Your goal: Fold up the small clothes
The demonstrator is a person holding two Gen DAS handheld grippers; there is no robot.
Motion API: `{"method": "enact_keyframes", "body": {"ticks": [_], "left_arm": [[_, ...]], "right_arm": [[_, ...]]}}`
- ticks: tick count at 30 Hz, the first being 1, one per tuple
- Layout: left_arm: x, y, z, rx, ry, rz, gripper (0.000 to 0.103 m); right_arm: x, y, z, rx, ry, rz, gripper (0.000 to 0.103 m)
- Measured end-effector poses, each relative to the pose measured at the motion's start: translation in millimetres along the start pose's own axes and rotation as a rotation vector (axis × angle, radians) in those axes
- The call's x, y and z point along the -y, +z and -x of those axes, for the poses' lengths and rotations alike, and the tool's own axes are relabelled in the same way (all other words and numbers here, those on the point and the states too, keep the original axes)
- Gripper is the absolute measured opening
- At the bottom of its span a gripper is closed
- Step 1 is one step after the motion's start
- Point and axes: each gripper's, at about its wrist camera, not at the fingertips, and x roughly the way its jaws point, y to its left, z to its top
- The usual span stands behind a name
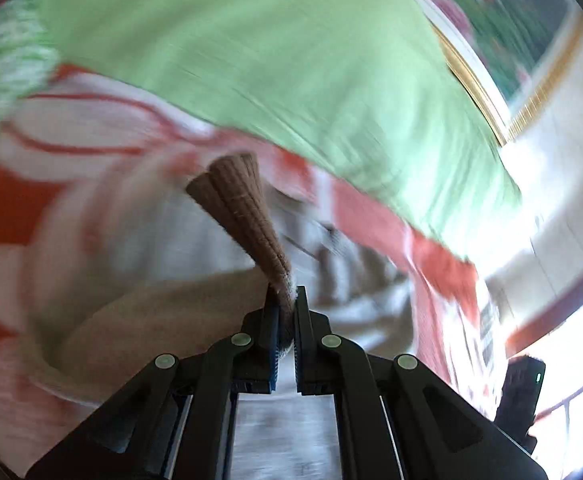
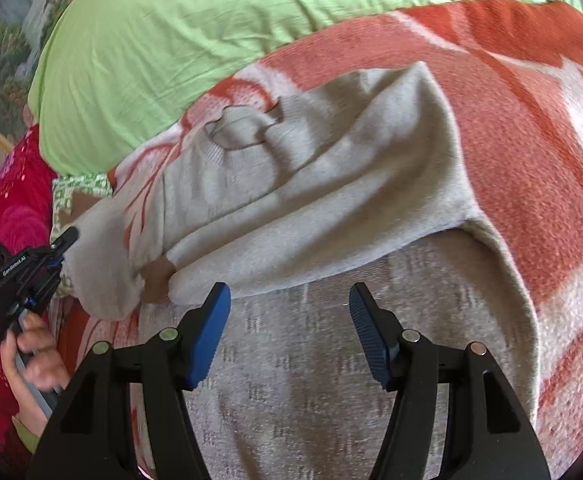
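Note:
A small beige knit sweater lies on an orange-and-white blanket, its right sleeve folded across the body. My right gripper is open and empty, just above the sweater's patterned lower part. My left gripper is shut on the sweater's brown ribbed cuff and holds the left sleeve lifted. The left gripper also shows in the right wrist view at the far left, in a hand, with the pale sleeve hanging from it. The left wrist view is blurred.
A light green sheet covers the bed beyond the blanket. A magenta flowered cloth and a green-and-white patterned cloth lie at the left. A framed picture and a bright wall stand at the right in the left wrist view.

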Motion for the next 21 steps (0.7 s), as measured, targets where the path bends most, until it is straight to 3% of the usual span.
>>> {"method": "enact_keyframes", "body": {"ticks": [5,10,14,17,21], "left_arm": [[52.3,-48.8,-81.0,-0.15,0.01,-0.158,0.004],[47.1,-75.9,-115.7,-0.273,0.059,-0.208,0.012],[34.4,-84.9,-82.9,-0.275,0.052,-0.223,0.034],[14.8,-84.0,-41.2,-0.232,0.141,-0.212,0.039],[-42.2,-81.8,2.1,-0.15,0.289,-0.122,0.047]], "right_arm": [[23.8,2.4,-0.7,0.007,-0.007,-0.061,0.062],[36.4,6.0,-3.7,0.002,-0.004,-0.093,0.062],[31.6,8.7,-14.0,-0.019,0.018,-0.095,0.062],[17.9,10.1,-28.6,-0.041,0.059,-0.079,0.062],[1.6,16.8,-57.1,-0.069,0.068,-0.061,0.065]]}}
